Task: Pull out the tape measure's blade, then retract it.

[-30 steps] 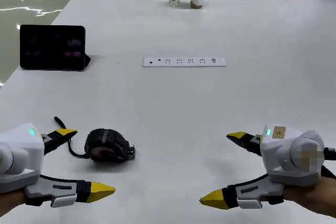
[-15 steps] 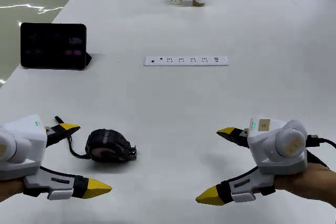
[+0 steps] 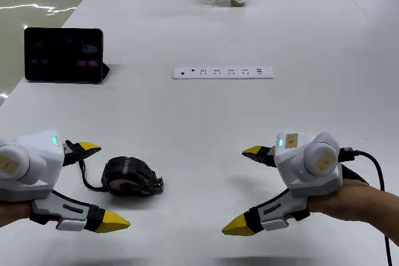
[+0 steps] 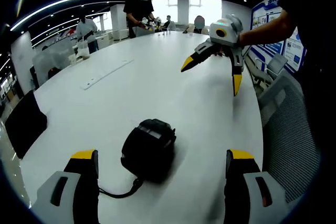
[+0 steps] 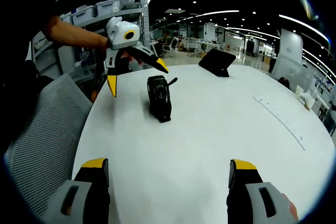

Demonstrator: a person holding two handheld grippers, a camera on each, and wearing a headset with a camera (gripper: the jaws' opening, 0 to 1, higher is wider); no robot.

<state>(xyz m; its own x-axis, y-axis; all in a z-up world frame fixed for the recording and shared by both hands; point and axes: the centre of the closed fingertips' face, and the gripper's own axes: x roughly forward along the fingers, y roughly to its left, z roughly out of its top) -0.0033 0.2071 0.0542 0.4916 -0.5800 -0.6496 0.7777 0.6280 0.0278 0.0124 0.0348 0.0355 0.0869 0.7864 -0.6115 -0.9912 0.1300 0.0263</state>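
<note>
Two grippers gape wide over a white table (image 3: pixel 206 116). Tape measure (image 3: pixel 131 177) lies near left, untouched, just ahead of the left gripper (image 5: pixel 137 78); right gripper (image 3: pixel 240 190) waits well apart. Blade looks wound in, so pulling and retracting both remain.

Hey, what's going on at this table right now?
A person holds a gripper in each hand over a white table. The left gripper is open, its jaws on either side of a black tape measure that lies on the table, not gripping it. The right gripper is open and holds nothing, off to the side. The blade is not yet pulled out.
</note>
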